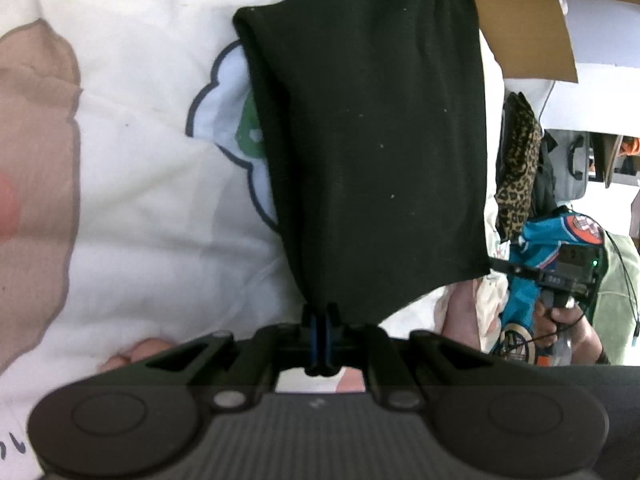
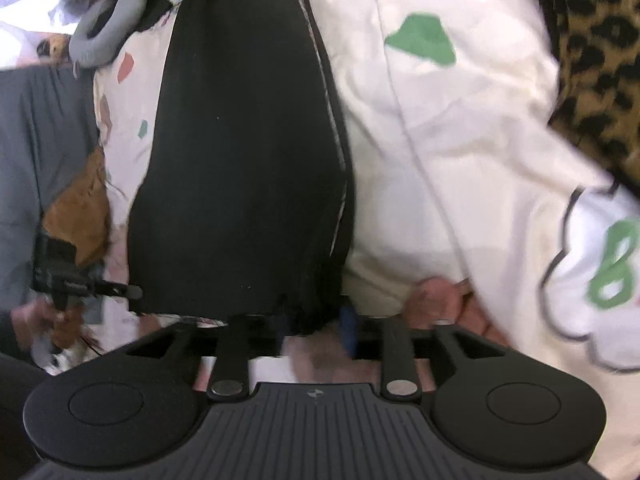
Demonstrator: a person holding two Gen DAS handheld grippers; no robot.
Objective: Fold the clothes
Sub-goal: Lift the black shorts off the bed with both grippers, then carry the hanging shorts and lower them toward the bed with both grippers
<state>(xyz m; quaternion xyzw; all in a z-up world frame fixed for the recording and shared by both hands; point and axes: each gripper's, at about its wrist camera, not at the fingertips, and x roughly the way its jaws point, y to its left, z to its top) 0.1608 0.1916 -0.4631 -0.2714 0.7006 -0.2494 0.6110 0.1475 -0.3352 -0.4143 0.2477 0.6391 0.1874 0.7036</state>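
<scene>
The black garment (image 1: 372,140) hangs stretched between both tools above the white patterned duvet (image 1: 140,180). The left gripper (image 1: 320,320) is pinched tight on a corner at 6 o'clock in its own view; the right gripper (image 2: 314,320) clamps a thicker bunch of cloth, its jaws held somewhat apart by the fabric. That bunch could slide out under tension, dropping the edge. The leopard-print garment (image 2: 592,60), at 2 o'clock in the right view, could snag the cloth.
</scene>
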